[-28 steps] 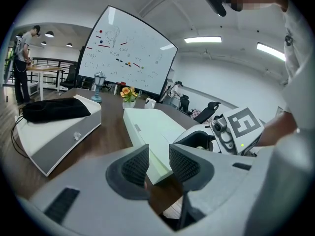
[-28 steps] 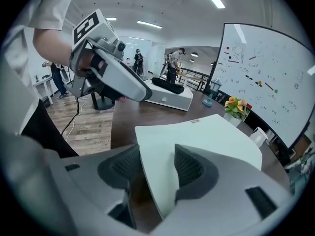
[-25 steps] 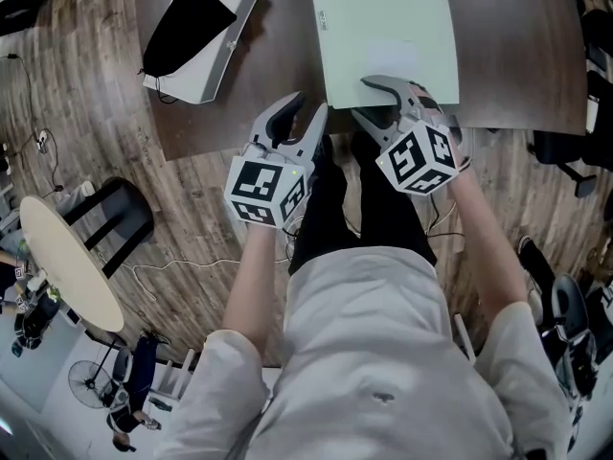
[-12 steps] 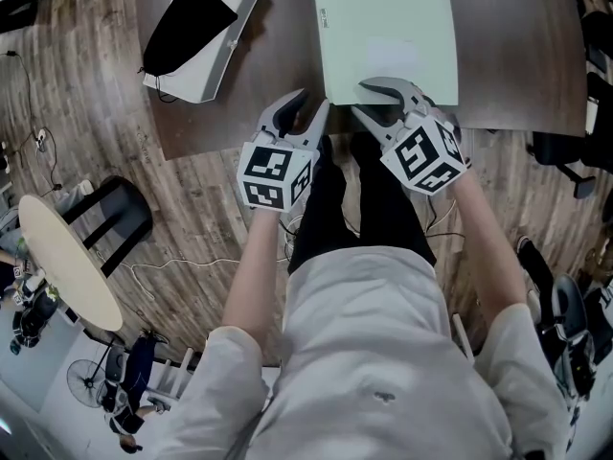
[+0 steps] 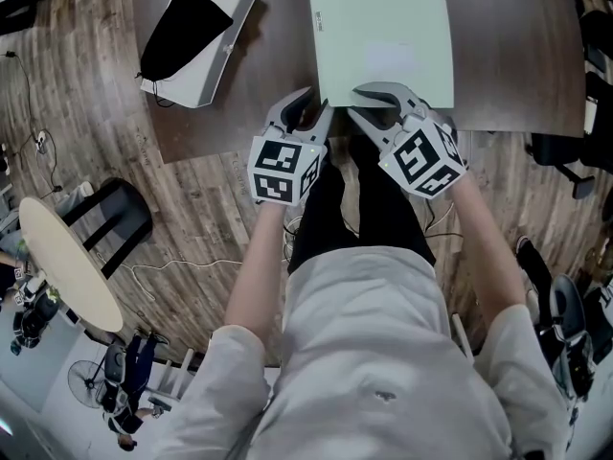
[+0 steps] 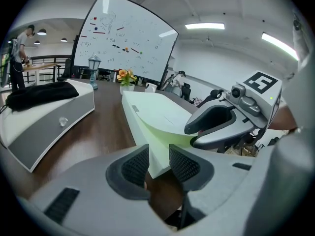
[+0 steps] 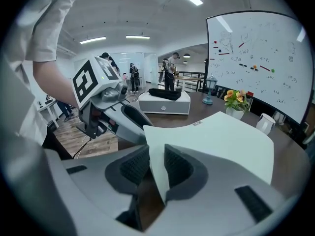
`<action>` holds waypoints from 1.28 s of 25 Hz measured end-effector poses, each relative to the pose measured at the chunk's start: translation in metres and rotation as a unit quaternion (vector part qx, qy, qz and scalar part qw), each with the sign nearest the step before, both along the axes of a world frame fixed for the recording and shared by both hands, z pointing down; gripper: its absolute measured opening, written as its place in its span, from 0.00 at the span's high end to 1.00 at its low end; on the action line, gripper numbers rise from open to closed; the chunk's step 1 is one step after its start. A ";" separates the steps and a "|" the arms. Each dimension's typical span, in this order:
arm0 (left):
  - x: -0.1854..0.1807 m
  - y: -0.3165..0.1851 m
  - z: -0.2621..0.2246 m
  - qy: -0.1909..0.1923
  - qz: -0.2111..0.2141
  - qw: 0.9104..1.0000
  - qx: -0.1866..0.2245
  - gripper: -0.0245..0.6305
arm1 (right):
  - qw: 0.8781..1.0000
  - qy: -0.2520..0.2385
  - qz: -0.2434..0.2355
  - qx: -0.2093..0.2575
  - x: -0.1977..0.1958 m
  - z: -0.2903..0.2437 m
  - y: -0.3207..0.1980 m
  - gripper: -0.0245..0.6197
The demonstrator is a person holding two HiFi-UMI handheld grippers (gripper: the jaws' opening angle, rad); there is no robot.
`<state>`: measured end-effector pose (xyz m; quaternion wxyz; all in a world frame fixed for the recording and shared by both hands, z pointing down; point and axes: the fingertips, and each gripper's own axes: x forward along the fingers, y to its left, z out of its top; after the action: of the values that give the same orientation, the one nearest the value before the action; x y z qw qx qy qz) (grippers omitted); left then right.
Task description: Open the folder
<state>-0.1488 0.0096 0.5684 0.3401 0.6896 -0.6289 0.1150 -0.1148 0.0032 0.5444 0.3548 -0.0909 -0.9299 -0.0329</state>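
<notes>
1. A dark bench [image 5: 239, 94] stands on a plank floor [image 5: 86, 94]. The folder [image 5: 383, 27] lies top centre, at the near edge.
2. Only the gripper views show a whiteboard [image 6: 125, 43] and the folder's raised cover between the right gripper [image 7: 156, 166] fingers, which have just been closing and are not yet pinching.
3. The left gripper [image 6: 158, 163] fingers are apart by the folder's corner. A box [image 5: 196, 36] sits upper left.

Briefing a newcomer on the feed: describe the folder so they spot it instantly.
Start at the dark wooden table. At its near edge lies the folder. It is flat and pale green, unlike the white box draped with black cloth to its left.
</notes>
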 end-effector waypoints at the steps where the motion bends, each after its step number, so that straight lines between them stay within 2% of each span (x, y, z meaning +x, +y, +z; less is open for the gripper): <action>1: 0.000 -0.001 0.001 -0.002 0.000 1.000 -0.002 0.79 | 1.000 -0.001 0.000 -0.001 0.000 -0.001 0.000 0.82; 9: 0.001 -0.004 0.004 -0.002 -0.006 1.000 -0.010 0.79 | 1.000 -0.010 -0.005 -0.017 0.001 -0.008 -0.001 0.85; 19: 0.003 -0.004 0.006 -0.050 0.008 0.998 -0.035 0.79 | 0.999 -0.018 -0.019 -0.022 0.001 -0.019 -0.004 0.88; 25: 0.003 -0.005 0.008 -0.060 0.012 0.996 -0.064 0.79 | 0.999 -0.022 -0.027 -0.019 0.002 -0.023 -0.007 0.88; 32: 0.003 -0.006 0.009 -0.063 0.001 0.996 -0.066 0.79 | 0.999 -0.038 -0.025 -0.027 0.008 -0.035 -0.012 0.88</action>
<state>-0.1460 0.0031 0.5774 0.3443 0.6578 -0.6393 0.2002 -0.1071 -0.0088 0.5097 0.3152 -0.1224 -0.9409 -0.0203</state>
